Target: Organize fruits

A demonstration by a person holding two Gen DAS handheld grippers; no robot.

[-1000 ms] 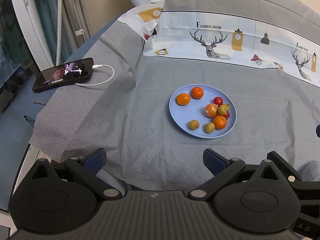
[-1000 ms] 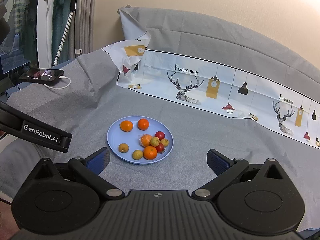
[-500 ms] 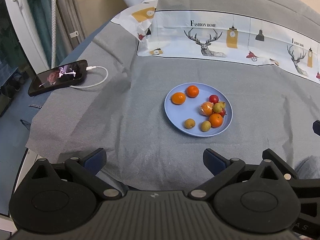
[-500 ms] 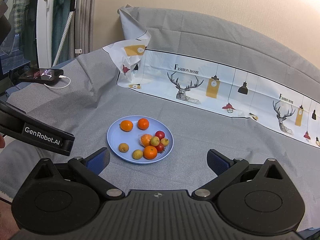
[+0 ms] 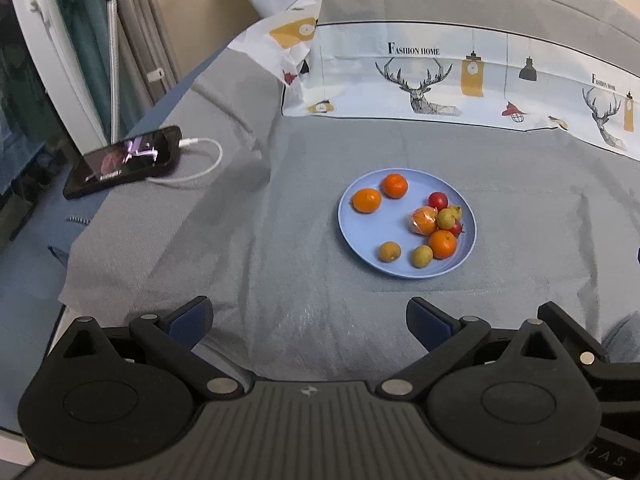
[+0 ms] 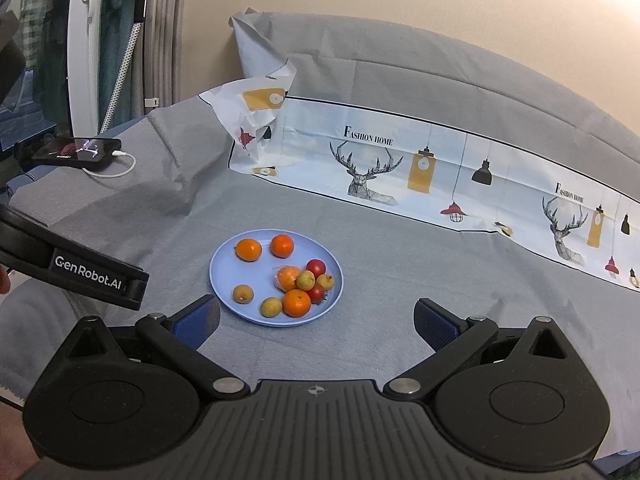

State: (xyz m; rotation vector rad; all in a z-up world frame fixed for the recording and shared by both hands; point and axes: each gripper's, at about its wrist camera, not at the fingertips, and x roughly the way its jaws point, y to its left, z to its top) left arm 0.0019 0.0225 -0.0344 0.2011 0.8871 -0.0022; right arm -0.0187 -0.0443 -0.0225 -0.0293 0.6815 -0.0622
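Observation:
A light blue plate sits on the grey cloth and also shows in the right wrist view. It holds several small fruits: two oranges at its far side, a wrapped orange, red fruits, yellow-green fruits and another orange. My left gripper is open and empty, short of the plate and to its left. My right gripper is open and empty, with the plate's near rim just beyond its fingertips. The left gripper's body shows at the left in the right wrist view.
A phone with a white charging cable lies at the cloth's left edge, where the surface drops off. A printed deer-pattern cloth runs along the back. Curtains and a white frame stand at the far left.
The left gripper has shifted its view slightly; plate and phone sit a little further left in its frame. The right gripper has stayed still. Both stay open.

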